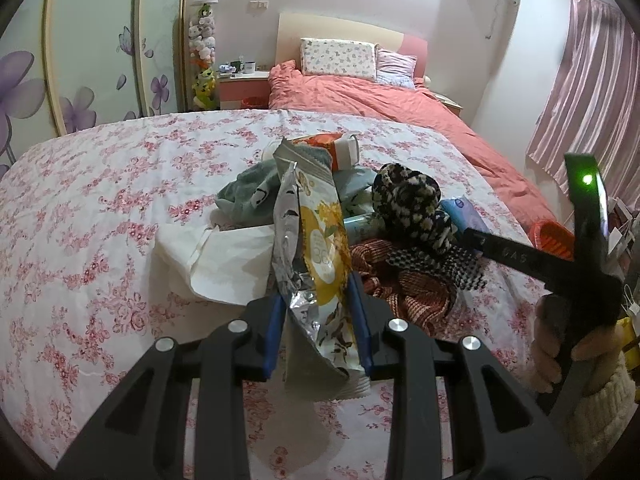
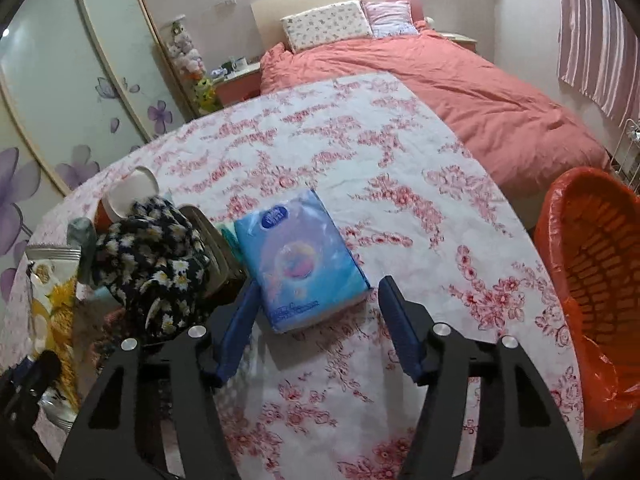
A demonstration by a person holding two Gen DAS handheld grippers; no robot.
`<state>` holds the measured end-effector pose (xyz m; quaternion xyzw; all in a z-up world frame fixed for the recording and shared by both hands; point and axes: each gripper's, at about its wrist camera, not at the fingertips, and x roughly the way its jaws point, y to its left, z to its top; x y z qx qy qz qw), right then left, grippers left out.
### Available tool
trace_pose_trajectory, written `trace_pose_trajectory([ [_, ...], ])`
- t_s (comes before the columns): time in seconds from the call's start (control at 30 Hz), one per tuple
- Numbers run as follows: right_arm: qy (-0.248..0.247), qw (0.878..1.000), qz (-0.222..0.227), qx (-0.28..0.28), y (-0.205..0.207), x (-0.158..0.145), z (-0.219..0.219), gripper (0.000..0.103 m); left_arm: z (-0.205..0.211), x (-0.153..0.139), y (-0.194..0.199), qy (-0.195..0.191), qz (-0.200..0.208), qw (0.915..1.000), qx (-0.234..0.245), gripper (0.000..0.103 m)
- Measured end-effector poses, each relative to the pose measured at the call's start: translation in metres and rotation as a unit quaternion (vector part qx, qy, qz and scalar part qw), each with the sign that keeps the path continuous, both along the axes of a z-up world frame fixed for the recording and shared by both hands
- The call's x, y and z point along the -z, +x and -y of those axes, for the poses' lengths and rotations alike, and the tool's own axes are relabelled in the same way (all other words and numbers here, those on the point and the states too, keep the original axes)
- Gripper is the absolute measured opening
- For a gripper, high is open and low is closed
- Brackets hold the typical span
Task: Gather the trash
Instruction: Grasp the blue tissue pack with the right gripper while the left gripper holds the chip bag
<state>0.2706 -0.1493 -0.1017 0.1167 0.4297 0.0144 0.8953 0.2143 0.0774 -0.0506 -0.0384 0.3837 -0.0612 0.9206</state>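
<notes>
Floral tablecloth (image 2: pixel 360 152), coral bed (image 2: pixel 460 80), orange basket (image 2: pixel 592 248)

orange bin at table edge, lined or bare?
Lined: the orange bin has an orange plastic bag draped over its rim, hanging loose down its outside.
</notes>
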Motion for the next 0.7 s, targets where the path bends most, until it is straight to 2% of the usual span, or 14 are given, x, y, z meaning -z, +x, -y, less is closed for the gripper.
trace_pose_trajectory([
  [0.17,-0.029,1.0,0.001,0.0,0.01,0.004,-0.005,0.064,0.002,0.001,0.001,0.0,-0.004,1.0,0.001,0.031],
  [0.2,-0.04,0.999,0.001,-0.003,0.011,0.004,-0.008,0.062,0.003,0.0,0.001,0.0,-0.004,1.0,0.001,0.031],
  [0.23,-0.058,0.998,0.0,-0.005,0.013,0.005,-0.011,0.055,0.003,0.0,0.001,0.0,-0.003,1.0,0.001,0.031],
  [0.27,-0.065,0.998,0.001,-0.006,0.012,0.004,-0.012,0.054,0.003,-0.001,0.001,-0.001,-0.002,1.0,0.002,0.031],
  [0.47,-0.036,0.999,0.008,0.011,-0.005,-0.001,0.007,0.051,0.003,-0.008,-0.002,-0.006,0.011,0.9999,0.007,0.03],
  [0.7,-0.032,0.998,0.043,0.027,-0.033,-0.022,0.021,0.05,0.008,-0.017,-0.011,-0.012,0.022,0.9995,0.016,0.028],
])
